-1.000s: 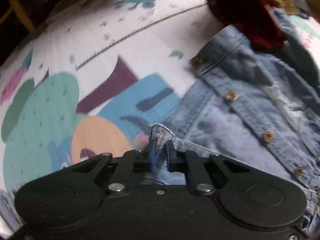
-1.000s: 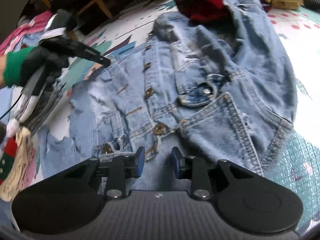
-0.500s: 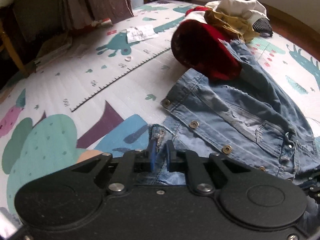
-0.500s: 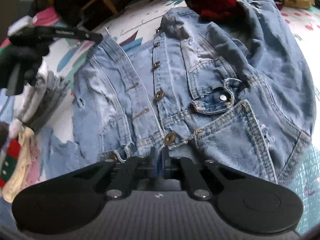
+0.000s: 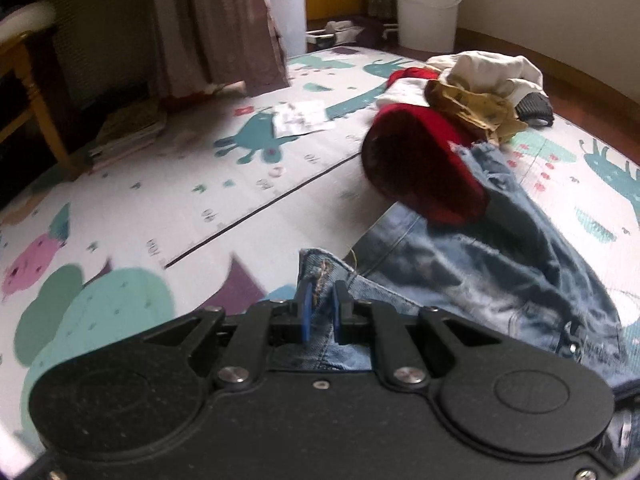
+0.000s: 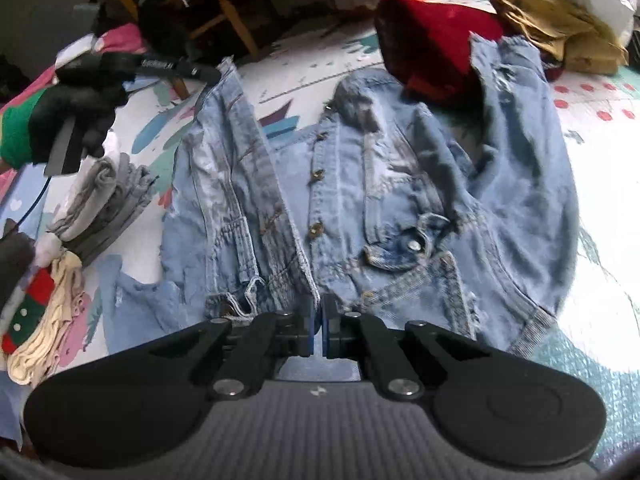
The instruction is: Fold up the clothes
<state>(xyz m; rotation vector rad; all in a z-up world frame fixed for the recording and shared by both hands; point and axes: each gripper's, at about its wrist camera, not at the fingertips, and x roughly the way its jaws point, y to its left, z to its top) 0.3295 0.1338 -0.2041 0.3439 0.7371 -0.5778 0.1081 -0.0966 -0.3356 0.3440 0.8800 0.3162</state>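
Denim jacket (image 6: 400, 184): spread open, front up, on the play mat (image 5: 120, 208) — one front panel lifted.
Left gripper (image 5: 323, 300): fingers pinched on a frayed corner of the jacket's front edge.
Right gripper (image 6: 319, 322): fingers clamped on the jacket's hem.
Red garment (image 6: 432, 48): over the far sleeve.

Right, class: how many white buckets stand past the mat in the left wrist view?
2. One bucket stands beside the curtain; the other bucket stands further right, near the wall. More may be hidden behind the curtain.
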